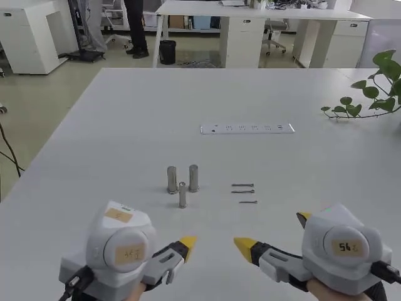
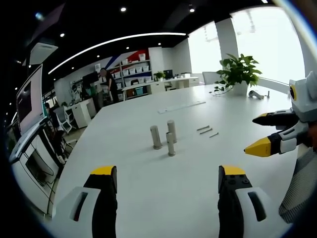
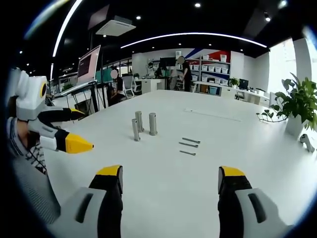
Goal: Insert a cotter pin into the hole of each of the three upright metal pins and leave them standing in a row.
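Status: no step is complete, judging from the layout.

- The pins (image 1: 182, 195) stand upright on the desk (image 1: 113, 138) at the centre of the head view. They form a tight triangle, two behind and one in front, not a row.
- The cotters (image 1: 242, 191) lie flat on the desk just right of the pins, parallel to one another and apart from them. None sits in a pin. The pin holes are too small to make out.
- The left tool (image 2: 168, 173) has its jaws spread wide and holds nothing. It sits at the lower left of the head view, near the desk edge.
- The right tool (image 3: 168, 173) is likewise spread wide and empty, at the lower right. Both tools are well short of the parts.

Outstanding work: three insertions, one per pin, then lining the pins up in a row.

Count:
- Pins: 3
- Cotters: 3
- Tools: 2
- Power strip (image 1: 247, 128): 1, beyond the parts, in the upper middle of the frame.
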A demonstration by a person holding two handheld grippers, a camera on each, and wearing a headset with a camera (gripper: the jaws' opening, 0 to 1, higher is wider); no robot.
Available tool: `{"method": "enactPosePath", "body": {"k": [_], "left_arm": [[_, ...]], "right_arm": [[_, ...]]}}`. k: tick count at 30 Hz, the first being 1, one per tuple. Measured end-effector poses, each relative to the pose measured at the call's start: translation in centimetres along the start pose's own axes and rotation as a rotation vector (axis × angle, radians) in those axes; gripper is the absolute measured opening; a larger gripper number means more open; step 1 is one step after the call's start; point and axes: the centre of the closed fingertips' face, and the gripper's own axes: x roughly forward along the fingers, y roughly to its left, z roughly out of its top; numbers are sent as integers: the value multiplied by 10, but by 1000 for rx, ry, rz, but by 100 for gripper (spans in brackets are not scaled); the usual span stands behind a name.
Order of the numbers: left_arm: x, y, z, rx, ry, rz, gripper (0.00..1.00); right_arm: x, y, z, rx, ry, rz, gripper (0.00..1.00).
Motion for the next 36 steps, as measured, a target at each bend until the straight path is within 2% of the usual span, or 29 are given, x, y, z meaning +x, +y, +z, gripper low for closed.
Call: {"method": "enactPosePath", "body": {"k": [5,14,20,23,26,31,36], "left_arm": [[0,0,1,2,-3,-1,82],[-3,-2,10,0,-39,-17,86],[-6,-3,14,-6,-56,-32,90],[-6,-5,17,-13,-67,-40,92],[-6,-6,18,-3,-66,-44,94],[-6,-7,18,-12,-65,-50,97],[-7,-6,20,-18,-73,-50,98]], "right_arm": [[0,1,1,-2,-3,4,76],[-1,2,1,-11,-1,14,71],[2,0,8,21,-13,31,65],[9,-1,14,0,-18,53,60],[16,0,18,9,-18,74,56],[32,10,24,-39,-12,121,51],[52,22,29,-41,-3,175,47]]}}
